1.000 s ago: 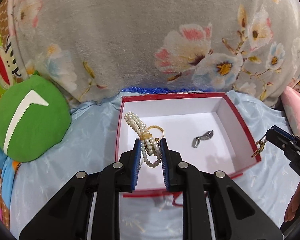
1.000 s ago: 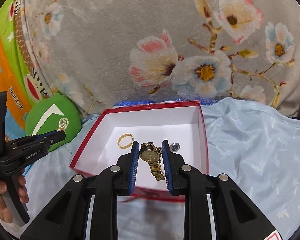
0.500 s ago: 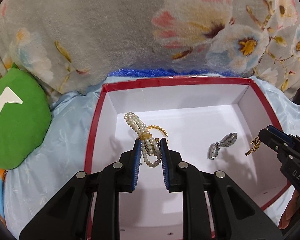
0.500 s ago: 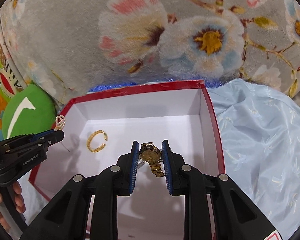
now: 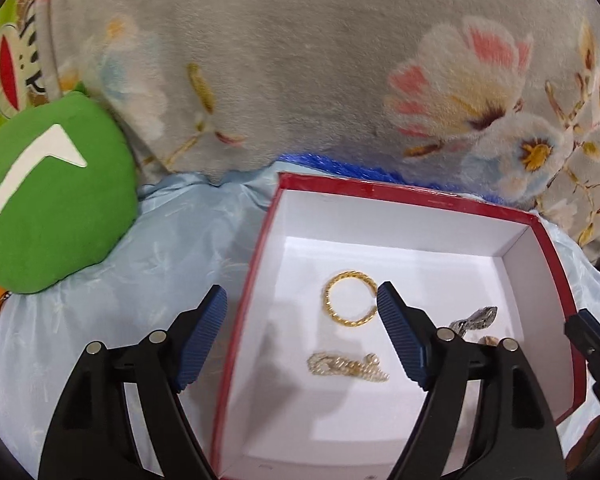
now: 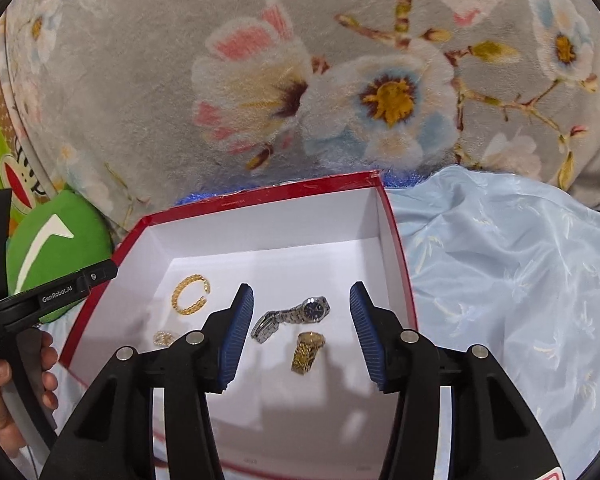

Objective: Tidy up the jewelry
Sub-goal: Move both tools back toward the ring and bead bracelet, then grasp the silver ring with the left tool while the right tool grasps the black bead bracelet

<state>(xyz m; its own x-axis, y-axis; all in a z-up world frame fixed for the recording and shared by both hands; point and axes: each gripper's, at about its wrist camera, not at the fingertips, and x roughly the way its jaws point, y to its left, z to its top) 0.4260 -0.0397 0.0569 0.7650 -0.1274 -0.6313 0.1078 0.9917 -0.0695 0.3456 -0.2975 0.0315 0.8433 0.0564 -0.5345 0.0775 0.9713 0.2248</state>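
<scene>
A red box with a white inside lies on the light blue cloth. My left gripper hangs over the box's left wall, its jaws opening, with nothing pressed between the pads. Under it, on the box floor, lie a blurred pearl bracelet and a gold bangle. My right gripper is over the same box, jaws also opening and empty. A gold watch and a silver watch lie on the floor between its fingers as seen.
A grey floral blanket rises behind the box. A green cushion sits to the left. Light blue cloth spreads to the right. A person's hand holds the left gripper's handle.
Both grippers sank toward the box and opened. The pearl bracelet left the left jaws and the gold watch left the right jaws; both now lie on the box floor.
</scene>
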